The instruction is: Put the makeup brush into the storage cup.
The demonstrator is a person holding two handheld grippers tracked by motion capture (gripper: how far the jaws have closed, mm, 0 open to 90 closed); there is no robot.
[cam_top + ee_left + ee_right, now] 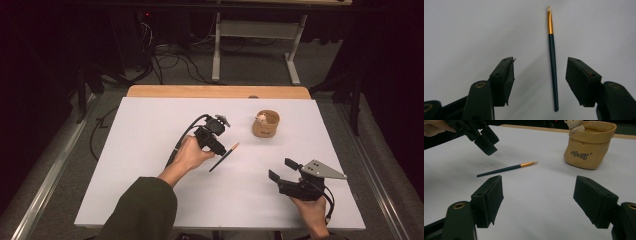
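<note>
A thin brush [225, 156] with a dark green handle and gold ferrule lies flat on the white table sheet [150, 165], tip toward the tan pouch [265, 125]. My left gripper [220, 147] hangs just above its handle, pointing down. In the left gripper view the brush [552, 70] lies below the gap, nearer the right jaw, and the left gripper [540, 72] is open, its pads clear of it. My right gripper [282, 169] rests low at the near right, open and holding nothing. Its own view shows the right gripper [539, 187], the brush [506, 169] and the left gripper [485, 141] above it.
The tan fabric pouch [589, 145] with lettering and a small pale figure at its rim stands upright beyond the brush. A wooden board edge [215, 91] runs along the table's far side. Cables and a metal stand lie on the floor behind.
</note>
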